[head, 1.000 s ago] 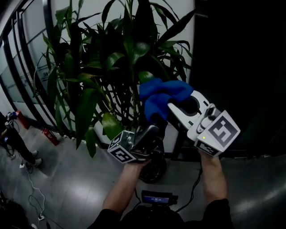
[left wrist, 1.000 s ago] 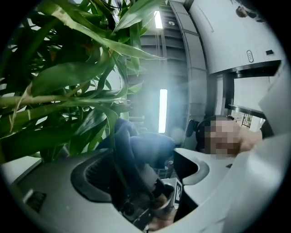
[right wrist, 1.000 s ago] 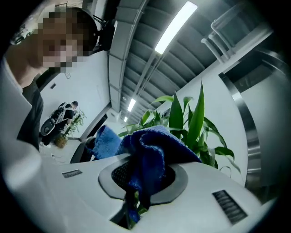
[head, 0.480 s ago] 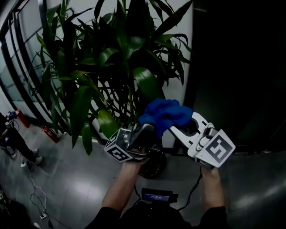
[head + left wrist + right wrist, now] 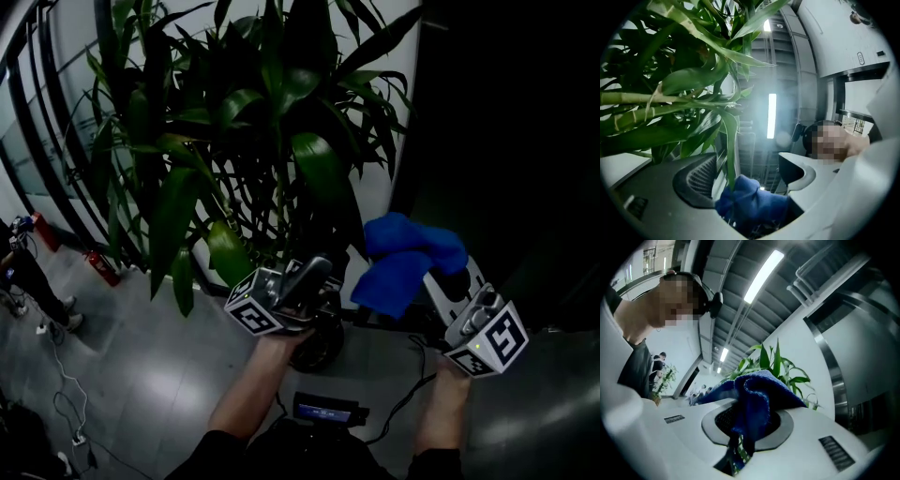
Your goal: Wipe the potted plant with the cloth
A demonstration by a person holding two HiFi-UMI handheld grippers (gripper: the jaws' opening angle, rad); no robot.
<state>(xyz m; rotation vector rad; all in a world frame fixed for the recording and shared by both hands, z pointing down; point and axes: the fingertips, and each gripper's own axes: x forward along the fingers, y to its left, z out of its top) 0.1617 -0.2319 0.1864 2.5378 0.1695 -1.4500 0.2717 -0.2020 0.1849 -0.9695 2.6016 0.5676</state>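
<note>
The potted plant (image 5: 244, 141) fills the upper middle of the head view with long dark green leaves. My right gripper (image 5: 433, 281) is low and to the right of it, shut on a bunched blue cloth (image 5: 408, 258), clear of the foliage. In the right gripper view the cloth (image 5: 754, 394) drapes over the jaws, with the plant (image 5: 773, 364) beyond. My left gripper (image 5: 314, 272) points up under the leaves, jaws apart. A narrow leaf (image 5: 729, 150) hangs in the gap between the left jaws, and some blue fabric (image 5: 750, 201) shows low between them.
A dark wall (image 5: 506, 141) stands right of the plant. Down on the grey floor at the left are a person (image 5: 23, 272), red fire extinguishers (image 5: 103, 281) and a white cable (image 5: 61, 375). A small device (image 5: 323, 411) hangs at my waist.
My right gripper has carried the cloth rightward and down, off the leaf it lay against and away from the plant. The left gripper has stayed in place with its jaws unchanged.
</note>
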